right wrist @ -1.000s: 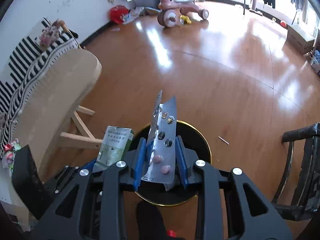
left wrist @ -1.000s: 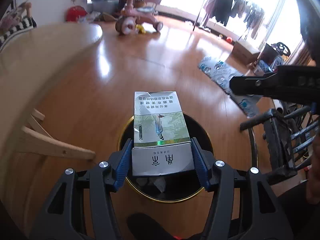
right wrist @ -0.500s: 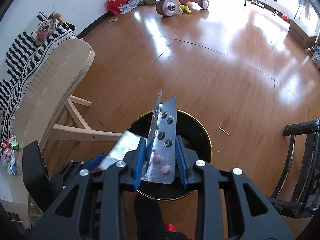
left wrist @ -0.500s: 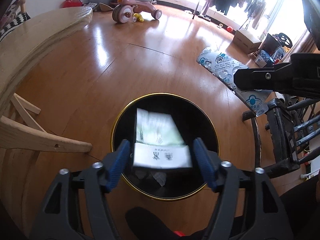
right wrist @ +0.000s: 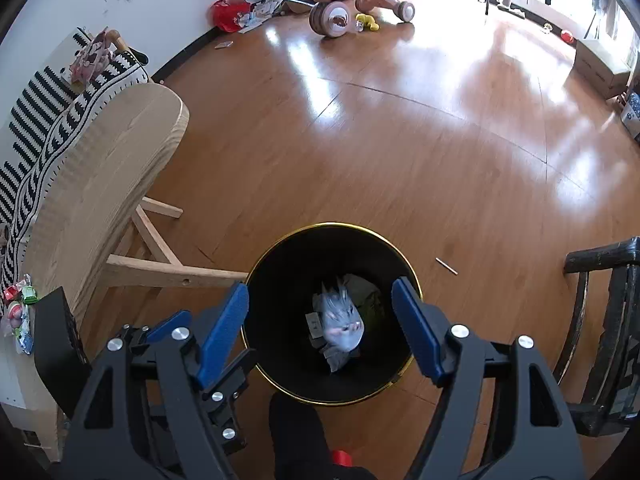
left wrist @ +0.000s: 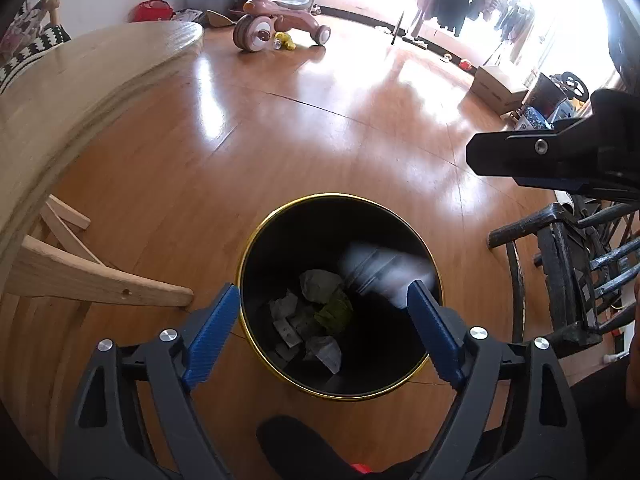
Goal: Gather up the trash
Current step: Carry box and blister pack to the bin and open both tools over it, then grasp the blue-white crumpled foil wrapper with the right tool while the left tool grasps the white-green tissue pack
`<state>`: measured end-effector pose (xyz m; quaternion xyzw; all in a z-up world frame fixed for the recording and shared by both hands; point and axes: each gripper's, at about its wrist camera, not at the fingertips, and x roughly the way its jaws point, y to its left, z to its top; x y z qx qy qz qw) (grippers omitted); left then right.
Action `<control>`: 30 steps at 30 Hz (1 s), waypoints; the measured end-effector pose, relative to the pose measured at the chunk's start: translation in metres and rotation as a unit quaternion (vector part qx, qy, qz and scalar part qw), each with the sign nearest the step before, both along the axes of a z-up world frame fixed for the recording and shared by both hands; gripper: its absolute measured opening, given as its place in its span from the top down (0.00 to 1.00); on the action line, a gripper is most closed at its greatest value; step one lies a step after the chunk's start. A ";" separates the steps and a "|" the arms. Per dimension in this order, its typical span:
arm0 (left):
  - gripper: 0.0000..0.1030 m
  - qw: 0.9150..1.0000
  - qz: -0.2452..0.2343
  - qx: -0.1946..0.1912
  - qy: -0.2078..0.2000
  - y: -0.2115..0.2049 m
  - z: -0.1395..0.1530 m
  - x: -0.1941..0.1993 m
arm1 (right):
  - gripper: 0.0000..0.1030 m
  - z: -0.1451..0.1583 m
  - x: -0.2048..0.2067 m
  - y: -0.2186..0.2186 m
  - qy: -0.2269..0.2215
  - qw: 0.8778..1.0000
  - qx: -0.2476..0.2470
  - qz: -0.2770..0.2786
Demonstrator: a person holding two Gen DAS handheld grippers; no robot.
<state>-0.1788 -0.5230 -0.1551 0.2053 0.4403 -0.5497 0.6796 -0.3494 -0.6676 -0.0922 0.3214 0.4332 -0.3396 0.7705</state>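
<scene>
A black trash bin with a gold rim (left wrist: 280, 216) stands on the wood floor, seen from above in both views (right wrist: 332, 226). My left gripper (left wrist: 323, 322) is open and empty above it. My right gripper (right wrist: 320, 322) is open and empty above it too. A silver pill blister pack (right wrist: 340, 320) is blurred in mid-fall inside the bin; it shows as a grey blur in the left wrist view (left wrist: 380, 270). Crumpled paper and a green scrap (left wrist: 334, 312) lie at the bin's bottom. The right gripper's body (left wrist: 552, 156) shows at the right of the left wrist view.
A wooden table (left wrist: 80, 76) with angled legs (right wrist: 168, 272) stands left of the bin. A black metal chair (left wrist: 580, 264) stands to the right. A pink ride-on toy (right wrist: 352, 4) and boxes are far across the floor. A small stick (right wrist: 446, 266) lies near the bin.
My left gripper opened and the cigarette box dropped into the bin. My right gripper then opened and let go of the blister pack, which is falling in.
</scene>
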 end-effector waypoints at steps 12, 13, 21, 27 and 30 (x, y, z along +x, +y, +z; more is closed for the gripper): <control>0.10 0.999 0.037 -0.027 -0.024 0.040 0.046 0.030 | 0.16 0.025 0.017 0.016 -0.031 0.999 -0.036 0.012; 0.10 0.998 0.047 -0.030 -0.032 0.050 0.054 0.037 | 0.15 0.031 0.022 0.021 -0.040 0.998 -0.042 0.016; 0.08 0.978 0.189 -0.052 -0.072 0.160 0.123 0.120 | 0.13 0.057 0.098 0.084 -0.093 0.990 -0.052 0.092; 0.06 0.940 0.325 -0.044 -0.089 0.281 0.153 0.182 | 0.13 0.071 0.190 0.167 -0.110 0.972 -0.052 0.203; 0.06 0.916 0.387 -0.037 -0.099 0.344 0.159 0.208 | 0.13 0.077 0.234 0.218 -0.115 0.958 -0.056 0.259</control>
